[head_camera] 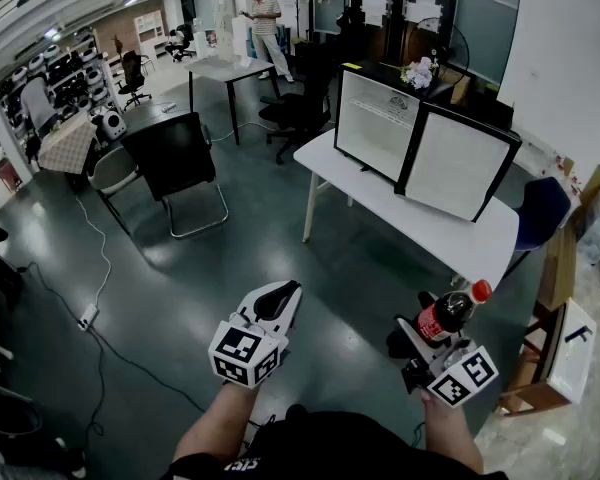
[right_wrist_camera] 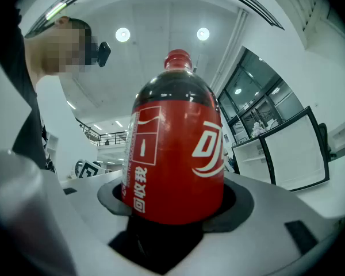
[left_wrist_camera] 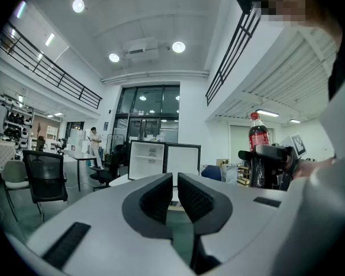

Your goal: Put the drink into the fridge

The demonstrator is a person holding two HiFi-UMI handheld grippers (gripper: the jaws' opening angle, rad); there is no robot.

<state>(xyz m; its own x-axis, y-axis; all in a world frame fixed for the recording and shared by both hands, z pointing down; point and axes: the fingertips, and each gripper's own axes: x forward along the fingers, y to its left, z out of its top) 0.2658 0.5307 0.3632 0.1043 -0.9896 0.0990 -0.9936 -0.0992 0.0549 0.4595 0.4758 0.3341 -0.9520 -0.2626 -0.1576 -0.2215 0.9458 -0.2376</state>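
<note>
Right hand-held gripper [head_camera: 423,334]: jaws spread wide and clamped on the lower body of the drink bottle [head_camera: 448,314]. The bottle holds a dark drink and has a red label and a red cap; the cap end points up and away from the person. The drink is in the air at near right, in front of the person and well short of the fridge.

Left hand-held gripper [head_camera: 283,294]: jaws drawn together with only a thin slit between the pads, nothing between them. It is level with the right one and to its left, apart from it.

Farther out, a white counter [head_camera: 420,226] runs from the middle toward the right. A small fridge [head_camera: 378,120] stands on it, with its door [head_camera: 458,164] swung open to the right and white shelves showing inside.

A black chair [head_camera: 176,156] stands on the dark floor [head_camera: 180,288] at far left. A person [head_camera: 265,18] stands at the far end of the room.
</note>
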